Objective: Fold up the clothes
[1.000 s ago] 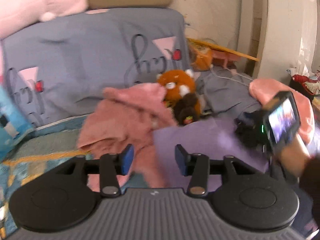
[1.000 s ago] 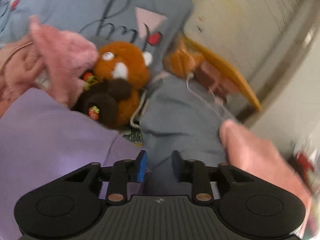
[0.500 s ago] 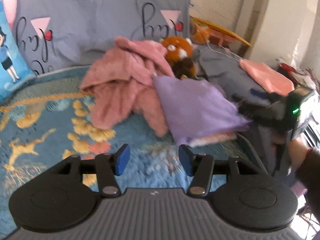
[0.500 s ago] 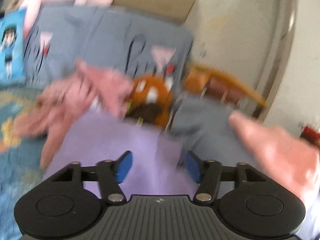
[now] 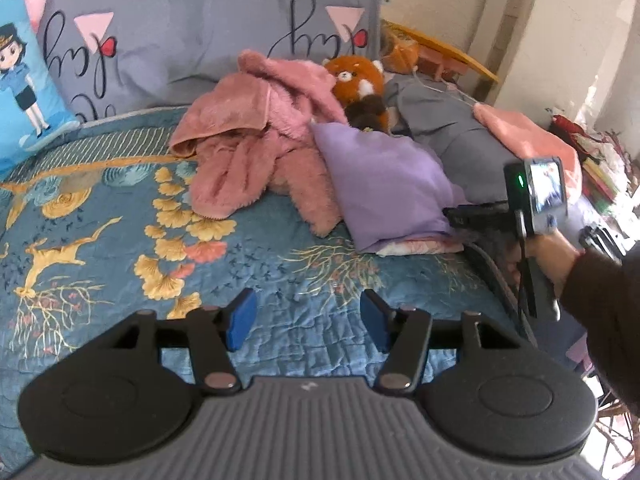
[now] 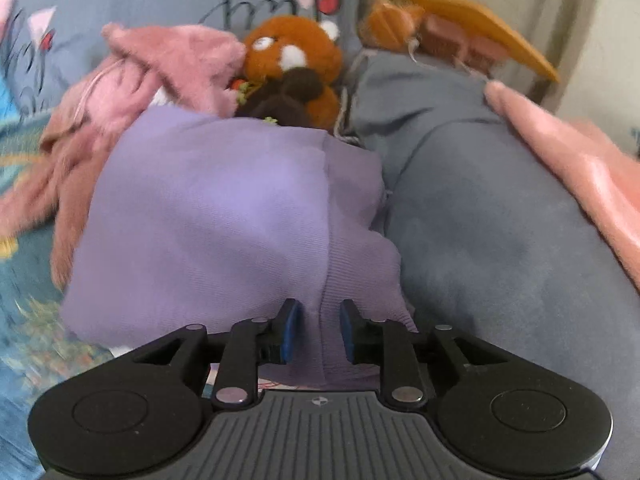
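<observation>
Blue quilted bed (image 5: 120, 240), L gripper (image 5: 304, 326) spread wide, empty, R gripper (image 6: 318, 330) part-open astride folded purple garment (image 6: 224, 216).

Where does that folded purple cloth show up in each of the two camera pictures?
Left wrist view: the purple cloth lies right of centre on the bed, beyond the open left tongs.
Right wrist view: it fills the middle, its near edge between the open right tongs.
Shared landmark: the orange plush toy just behind it.
</observation>
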The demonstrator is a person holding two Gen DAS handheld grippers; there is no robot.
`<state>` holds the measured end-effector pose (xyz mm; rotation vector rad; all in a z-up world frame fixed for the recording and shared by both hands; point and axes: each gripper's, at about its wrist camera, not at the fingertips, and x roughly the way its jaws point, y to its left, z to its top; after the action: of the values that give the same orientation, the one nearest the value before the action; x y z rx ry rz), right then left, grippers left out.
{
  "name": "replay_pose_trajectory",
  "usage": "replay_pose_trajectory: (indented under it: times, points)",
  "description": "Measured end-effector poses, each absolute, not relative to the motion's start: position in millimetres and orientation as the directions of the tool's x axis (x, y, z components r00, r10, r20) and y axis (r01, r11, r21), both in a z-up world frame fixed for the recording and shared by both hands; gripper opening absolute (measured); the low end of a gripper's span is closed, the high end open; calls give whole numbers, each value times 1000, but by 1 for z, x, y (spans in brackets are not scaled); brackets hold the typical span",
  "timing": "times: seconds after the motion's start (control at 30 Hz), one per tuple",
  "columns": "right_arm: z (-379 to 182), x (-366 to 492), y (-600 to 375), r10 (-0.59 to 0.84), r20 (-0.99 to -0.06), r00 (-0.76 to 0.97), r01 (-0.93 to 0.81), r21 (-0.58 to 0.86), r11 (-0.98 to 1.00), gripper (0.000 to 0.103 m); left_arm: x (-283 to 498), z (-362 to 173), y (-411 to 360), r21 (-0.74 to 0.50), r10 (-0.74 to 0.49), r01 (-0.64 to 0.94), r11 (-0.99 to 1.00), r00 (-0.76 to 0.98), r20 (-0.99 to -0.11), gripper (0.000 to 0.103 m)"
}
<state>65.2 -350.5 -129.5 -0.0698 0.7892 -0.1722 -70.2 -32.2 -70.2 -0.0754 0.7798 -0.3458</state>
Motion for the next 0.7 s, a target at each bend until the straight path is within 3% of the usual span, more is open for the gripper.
replay_pose_trajectory:
  times: [0.03,0.1,0.13,0.17,0.27,0.37,0.47,0.6,0.7]
  points:
    - [-122,61,-352,-172,-686,707,149,-94,984,26,-73,-68,-33,-191,-340,290,938,659,-671,64]
    - [-107,51,-355,-194,-618,762,204,-55,977,50,-79,-65,-34,-185,-352,310,932,665,-659,70]
    - [-101,49,-356,-211,-588,781,230,-43,972,73,-81,-64,-34,-185,-357,317,930,664,-657,71]
    - [-96,49,-356,-228,-567,792,252,-37,967,81,-82,-65,-35,-185,-356,316,931,662,-660,72]
    - [-90,66,-355,-209,-572,793,240,-22,970,79,-85,-68,-35,-181,-351,314,932,658,-666,75]
    - [-96,89,-350,-220,-588,779,246,-36,969,78,-89,-70,-34,-167,-343,315,934,666,-663,86]
    - [-117,109,-354,-222,-656,721,295,0,956,69,-88,-73,-31,-163,-337,311,936,665,-667,87]
    - [-137,115,-355,-258,-688,678,319,-41,947,71,-83,-82,-26,-157,-317,292,943,655,-686,88]
    - [-137,116,-366,-251,-720,647,334,-29,942,80,-83,-82,-24,-152,-307,283,947,655,-690,88]
